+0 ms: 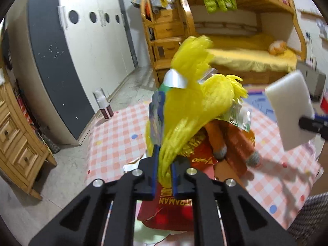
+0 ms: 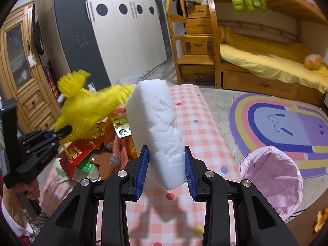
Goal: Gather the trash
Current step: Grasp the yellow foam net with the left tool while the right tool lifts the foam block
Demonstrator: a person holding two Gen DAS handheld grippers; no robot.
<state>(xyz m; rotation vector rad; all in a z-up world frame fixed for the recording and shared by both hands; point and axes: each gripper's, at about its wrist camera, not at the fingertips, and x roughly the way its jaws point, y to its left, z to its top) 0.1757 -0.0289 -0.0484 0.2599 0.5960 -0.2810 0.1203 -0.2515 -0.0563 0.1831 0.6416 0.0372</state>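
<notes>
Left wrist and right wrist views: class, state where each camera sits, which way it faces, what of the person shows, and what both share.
Left wrist view: sits on the left tongs, looking along them over the checked table toward the bunk bed; they clamp yellow mesh netting.
Right wrist view: sits on the right tongs, which grip a white foam block, facing the bed, with the pink-lined bin lower right; the person's hand shows.
Shared: netting, foam block, table, wardrobe, bed.

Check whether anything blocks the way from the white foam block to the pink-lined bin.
Nothing visible does. The right tool holds the white foam block above the checked tablecloth; the pink-lined bin stands open on the floor to its right.
</notes>
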